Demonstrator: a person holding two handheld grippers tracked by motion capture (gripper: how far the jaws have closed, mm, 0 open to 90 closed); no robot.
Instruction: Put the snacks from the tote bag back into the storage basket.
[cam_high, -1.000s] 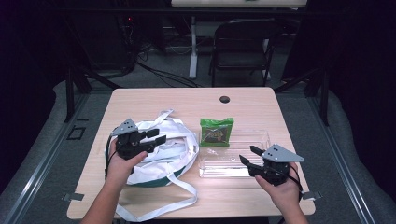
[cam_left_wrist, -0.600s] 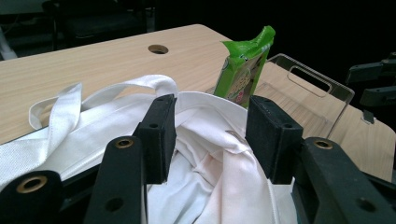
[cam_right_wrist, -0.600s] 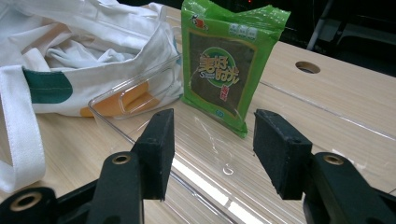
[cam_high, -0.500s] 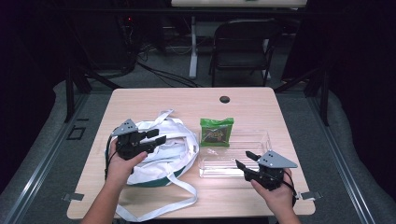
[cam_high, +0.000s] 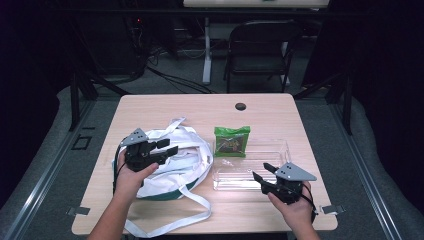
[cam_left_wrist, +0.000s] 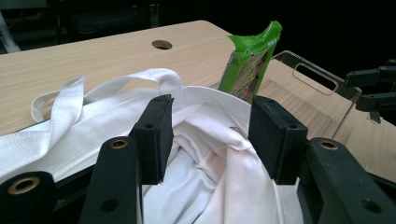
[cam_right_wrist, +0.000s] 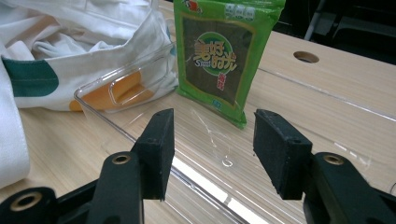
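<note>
Jaws, left: left gripper (cam_high: 166, 147) had just been opening; its jaws stood apart over the white tote bag (cam_left_wrist: 205, 154), cloth lying between and beneath the pads without being pinched.
Jaws, right: right gripper (cam_high: 262, 172) stood open and empty, pads clear of everything.
Change: compared with a second earlier, the right gripper sat lower and closer to the near rim of the clear plastic tray (cam_right_wrist: 140, 135); the left kept its place over the bag.
Meaning: the left seemed to be readying to spread or hold the bag's mouth, while the right lined up for a pick; nothing was yet gripped.
Just ahead of right jaws: tray wall directly under and before the pads, tray floor beyond it.
Further ahead: green snack packet (cam_right_wrist: 223, 56) stood upright against the tray's far side, centred between the jaws' line.
Beside left jaws: bag handles (cam_left_wrist: 70, 100) looped to the left, loose on the bench (cam_high: 200, 110).
In the way: the tray's near wall lay between the right jaws and the packet; trailing straps could snag.
Far: cable hole (cam_high: 240, 106) in the bench; folding chair (cam_high: 260, 50) behind.
</note>
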